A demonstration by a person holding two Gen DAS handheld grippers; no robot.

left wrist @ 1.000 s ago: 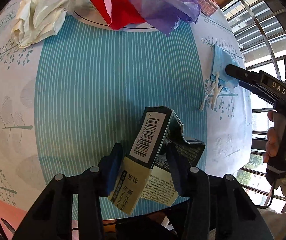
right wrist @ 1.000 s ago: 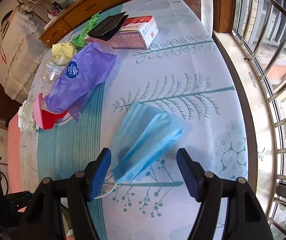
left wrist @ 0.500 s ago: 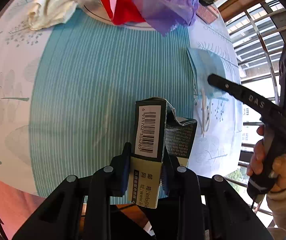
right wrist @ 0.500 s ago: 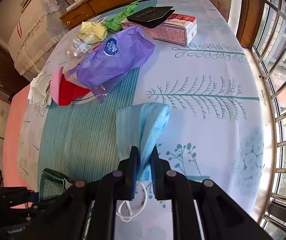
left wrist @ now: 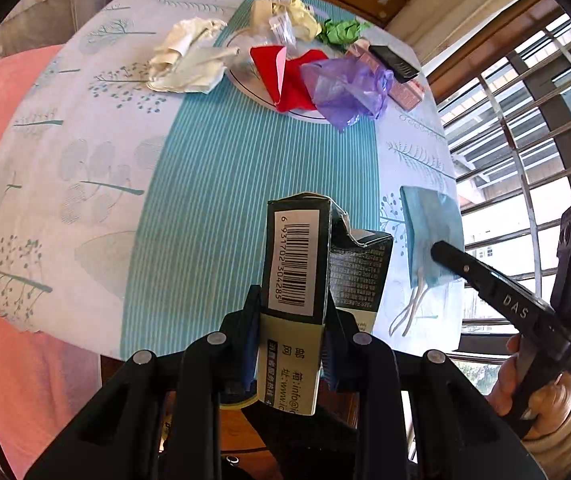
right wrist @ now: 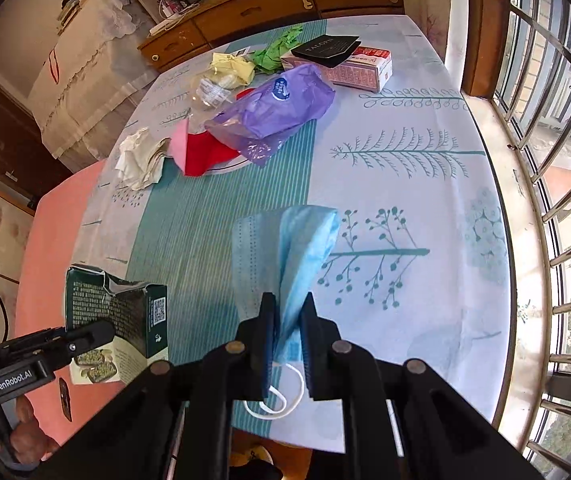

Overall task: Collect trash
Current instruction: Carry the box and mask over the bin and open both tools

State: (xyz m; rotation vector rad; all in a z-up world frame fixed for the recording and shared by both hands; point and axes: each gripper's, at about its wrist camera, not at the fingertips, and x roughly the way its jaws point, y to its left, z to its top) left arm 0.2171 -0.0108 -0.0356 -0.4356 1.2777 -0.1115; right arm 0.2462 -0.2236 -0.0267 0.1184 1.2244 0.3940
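My left gripper [left wrist: 291, 316] is shut on a torn dark green carton [left wrist: 297, 256] with a barcode and holds it above the table's near edge; the carton also shows in the right wrist view [right wrist: 125, 312]. My right gripper [right wrist: 287, 316] is shut on a blue face mask [right wrist: 285, 248], lifted off the cloth with its white ear loops hanging below; the mask also shows in the left wrist view [left wrist: 429, 240]. More trash lies at the far end: a purple plastic bag [right wrist: 277, 110], red and pink paper [right wrist: 201, 152], crumpled white paper [right wrist: 139, 158], yellow paper [right wrist: 233, 68] and green paper [right wrist: 273, 54].
The table [right wrist: 405, 184] wears a white and teal striped cloth. A pink box [right wrist: 361, 70] with a black card on it stands at the far right. A white plate [left wrist: 253, 92] lies under the red paper. A barred window [right wrist: 557, 120] runs along the right; wooden drawers [right wrist: 285, 4] stand behind.
Both grippers closed, the left on the carton and the right on the mask. Both have since lifted their items and pulled back from the table, so more of the room shows.
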